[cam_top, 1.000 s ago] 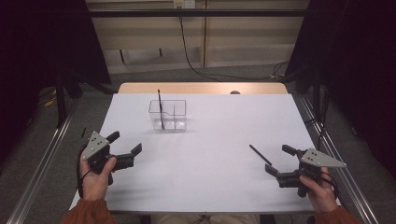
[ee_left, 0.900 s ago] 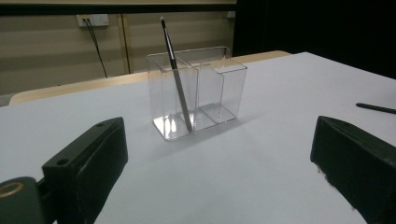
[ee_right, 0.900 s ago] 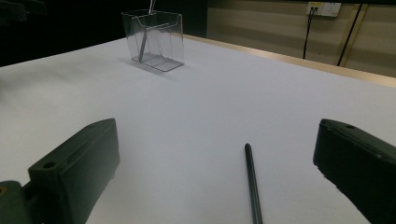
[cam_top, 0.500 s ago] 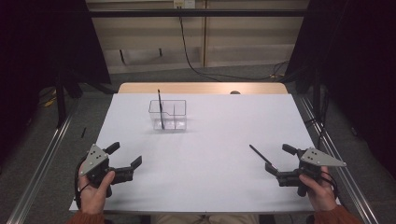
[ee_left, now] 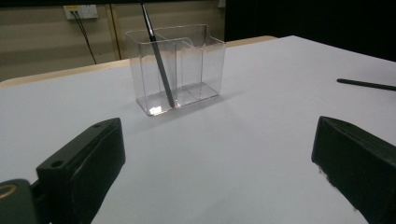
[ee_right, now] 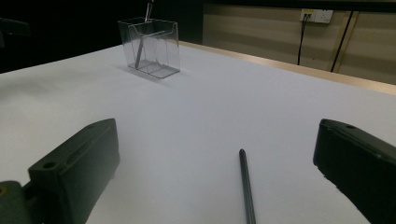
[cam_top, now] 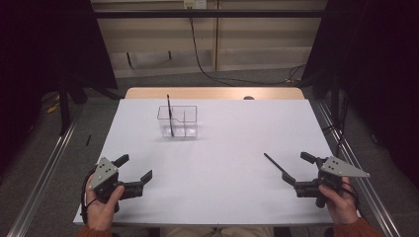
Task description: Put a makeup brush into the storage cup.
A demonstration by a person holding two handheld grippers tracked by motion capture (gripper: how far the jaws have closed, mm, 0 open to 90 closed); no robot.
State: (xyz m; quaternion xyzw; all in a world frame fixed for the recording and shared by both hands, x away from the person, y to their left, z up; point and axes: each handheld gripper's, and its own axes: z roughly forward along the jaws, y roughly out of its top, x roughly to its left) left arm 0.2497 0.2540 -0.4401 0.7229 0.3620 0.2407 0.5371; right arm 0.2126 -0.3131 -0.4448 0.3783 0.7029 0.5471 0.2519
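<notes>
Pen [cam_top: 274, 165] flat on white table [cam_top: 237, 148], between spread jaws of right gripper [cam_top: 297, 169], untouched. Left gripper [cam_top: 133, 168] has dropped back toward 7 o'clock, wide open, empty. Clear holder [cam_top: 178, 121] at 11 o'clock, second pen [cam_top: 170, 115] inside. Grasp likely next.

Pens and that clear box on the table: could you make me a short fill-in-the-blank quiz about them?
1. The clear box holds ___ pen.
2. The loose pen lies on the white table in front of the ___ gripper.
3. The jaws of the left gripper stand ___.

Missing words: one; right; open
</notes>
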